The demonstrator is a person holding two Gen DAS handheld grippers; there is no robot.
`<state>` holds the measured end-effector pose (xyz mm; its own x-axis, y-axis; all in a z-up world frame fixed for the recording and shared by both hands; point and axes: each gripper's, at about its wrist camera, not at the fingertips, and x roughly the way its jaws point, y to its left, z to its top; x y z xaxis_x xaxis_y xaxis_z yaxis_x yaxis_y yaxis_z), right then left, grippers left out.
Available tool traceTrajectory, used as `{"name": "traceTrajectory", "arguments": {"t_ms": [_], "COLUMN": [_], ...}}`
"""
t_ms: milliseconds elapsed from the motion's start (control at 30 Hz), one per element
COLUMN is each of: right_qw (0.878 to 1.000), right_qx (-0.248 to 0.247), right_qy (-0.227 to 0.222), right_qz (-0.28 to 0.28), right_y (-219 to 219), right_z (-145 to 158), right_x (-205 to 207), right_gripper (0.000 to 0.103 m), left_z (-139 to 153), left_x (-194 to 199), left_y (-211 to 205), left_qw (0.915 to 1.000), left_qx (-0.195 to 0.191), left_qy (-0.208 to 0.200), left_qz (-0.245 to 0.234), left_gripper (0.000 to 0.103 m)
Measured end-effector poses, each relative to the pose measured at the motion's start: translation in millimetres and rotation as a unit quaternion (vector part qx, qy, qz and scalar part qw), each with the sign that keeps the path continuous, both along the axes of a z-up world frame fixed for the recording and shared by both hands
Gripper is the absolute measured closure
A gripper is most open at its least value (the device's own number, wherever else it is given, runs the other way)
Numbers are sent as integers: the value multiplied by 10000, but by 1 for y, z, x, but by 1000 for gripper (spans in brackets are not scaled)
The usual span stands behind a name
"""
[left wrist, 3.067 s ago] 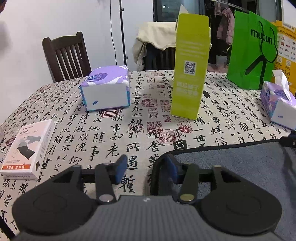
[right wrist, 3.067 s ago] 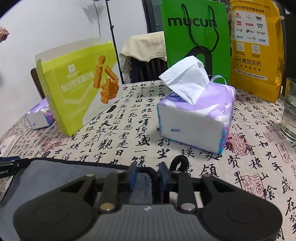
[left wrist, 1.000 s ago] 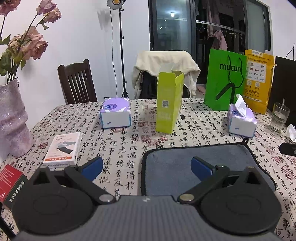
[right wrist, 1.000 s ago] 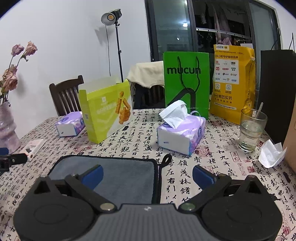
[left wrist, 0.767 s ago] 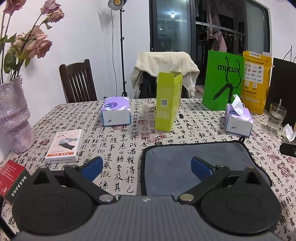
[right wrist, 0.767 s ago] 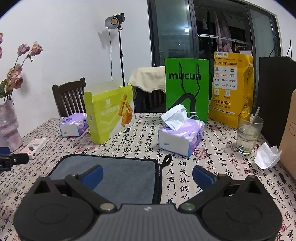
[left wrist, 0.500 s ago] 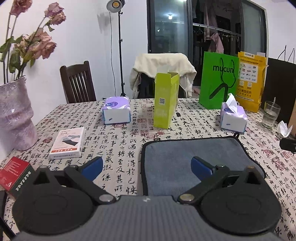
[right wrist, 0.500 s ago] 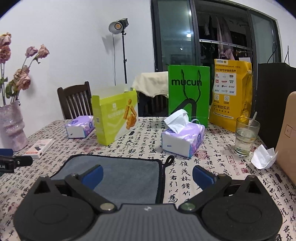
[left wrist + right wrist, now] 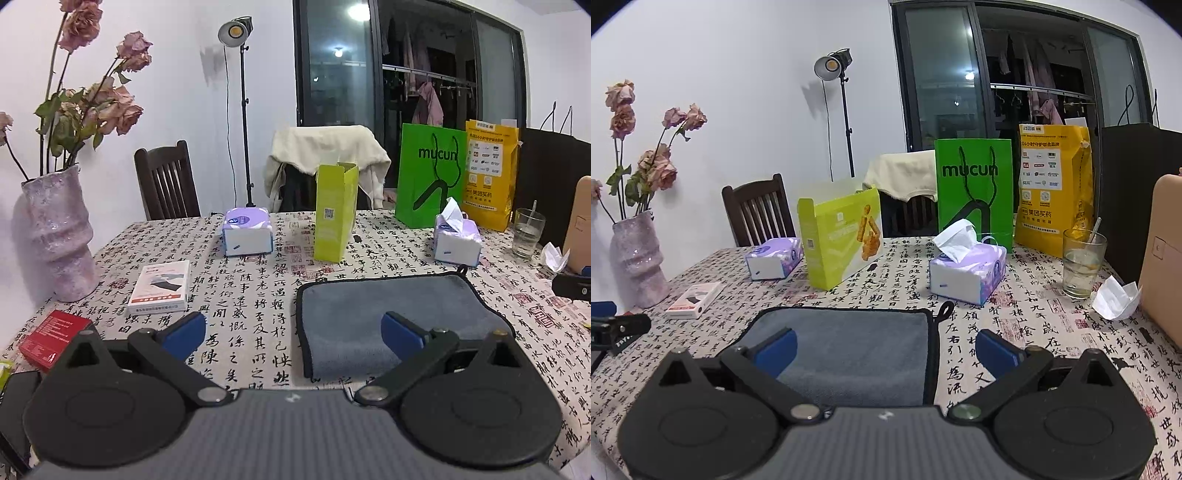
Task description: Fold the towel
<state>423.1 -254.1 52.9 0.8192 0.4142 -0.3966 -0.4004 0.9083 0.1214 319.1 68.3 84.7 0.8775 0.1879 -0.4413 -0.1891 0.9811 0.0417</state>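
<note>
A grey towel (image 9: 373, 310) with black trim lies folded flat on the patterned tablecloth; it also shows in the right wrist view (image 9: 857, 343), with a hanging loop at its far right corner. My left gripper (image 9: 291, 332) is open and empty, raised above the towel's near left edge. My right gripper (image 9: 884, 349) is open and empty, raised above the towel's near right edge. The tip of the right gripper shows at the right edge of the left wrist view (image 9: 572, 284).
Beyond the towel stand two tissue boxes (image 9: 246, 236) (image 9: 456, 243), a lime carton (image 9: 334, 214), a green bag (image 9: 430, 184), a yellow bag (image 9: 489, 177) and a glass (image 9: 1082, 267). A vase (image 9: 61, 236), a white box (image 9: 160, 286) and a red box (image 9: 51, 338) sit left.
Both grippers let go of the towel's far corners, opened wide, and pulled back and up toward the near edge. The towel stays folded flat.
</note>
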Motion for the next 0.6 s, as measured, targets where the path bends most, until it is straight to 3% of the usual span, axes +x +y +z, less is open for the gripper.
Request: {"name": "traceTrajectory", "arguments": {"t_ms": [600], "right_qw": [9994], "right_qx": [-148], "right_qy": [-304], "right_qz": [63], "right_y": [-9], "right_z": [-13], "right_x": [-62], "right_gripper": [0], "left_z": [-17], "left_x": [-70], "left_y": [-14], "left_qw": [9986], "left_qx": [144], "left_qy": [-379], "left_qz": [-345], "left_gripper": [0]}}
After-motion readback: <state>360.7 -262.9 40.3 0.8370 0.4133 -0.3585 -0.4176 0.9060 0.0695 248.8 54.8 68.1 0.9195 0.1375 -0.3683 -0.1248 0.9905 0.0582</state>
